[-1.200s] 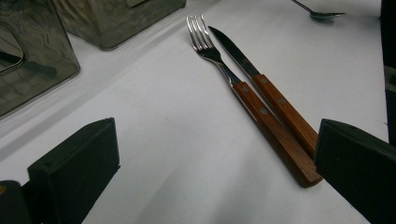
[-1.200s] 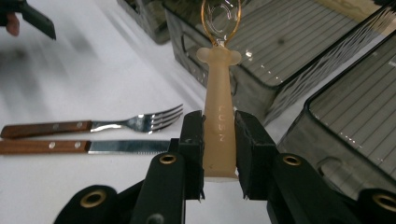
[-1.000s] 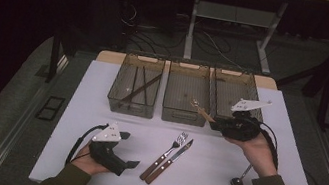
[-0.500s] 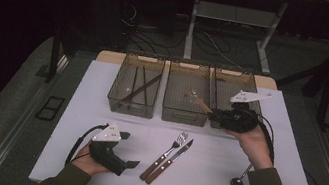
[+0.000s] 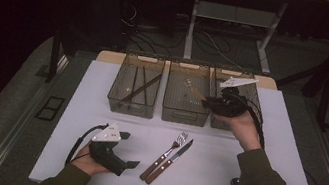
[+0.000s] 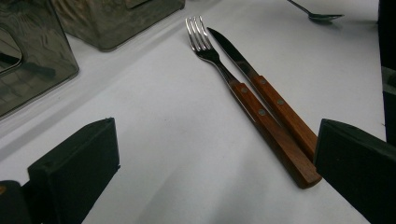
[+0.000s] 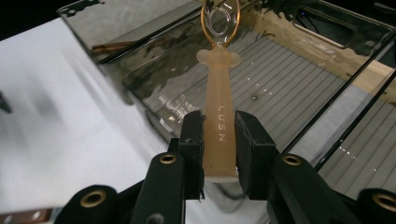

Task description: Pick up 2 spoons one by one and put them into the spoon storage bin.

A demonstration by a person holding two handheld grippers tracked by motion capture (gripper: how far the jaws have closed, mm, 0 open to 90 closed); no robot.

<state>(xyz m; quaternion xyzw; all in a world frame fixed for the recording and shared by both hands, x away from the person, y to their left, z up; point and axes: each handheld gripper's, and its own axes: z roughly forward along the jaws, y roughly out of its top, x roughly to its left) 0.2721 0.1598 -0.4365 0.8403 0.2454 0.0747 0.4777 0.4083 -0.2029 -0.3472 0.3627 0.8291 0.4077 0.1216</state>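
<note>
Carried farther over the middle bin (image 5: 184,112), my right gripper (image 7: 219,140) has its jaws clamped on the spoon (image 7: 218,116); my left gripper's (image 6: 215,158) jaws stand apart.

Three smoky clear plastic bins (image 5: 184,117) stand side by side along the far edge of the white table (image 5: 70,130), walling off that side. The middle bin lies open from above, its ribbed floor mostly bare. On the near half, a wooden-handled fork (image 5: 165,156) and knife (image 5: 171,160) lie touching, with bare table either side.
</note>
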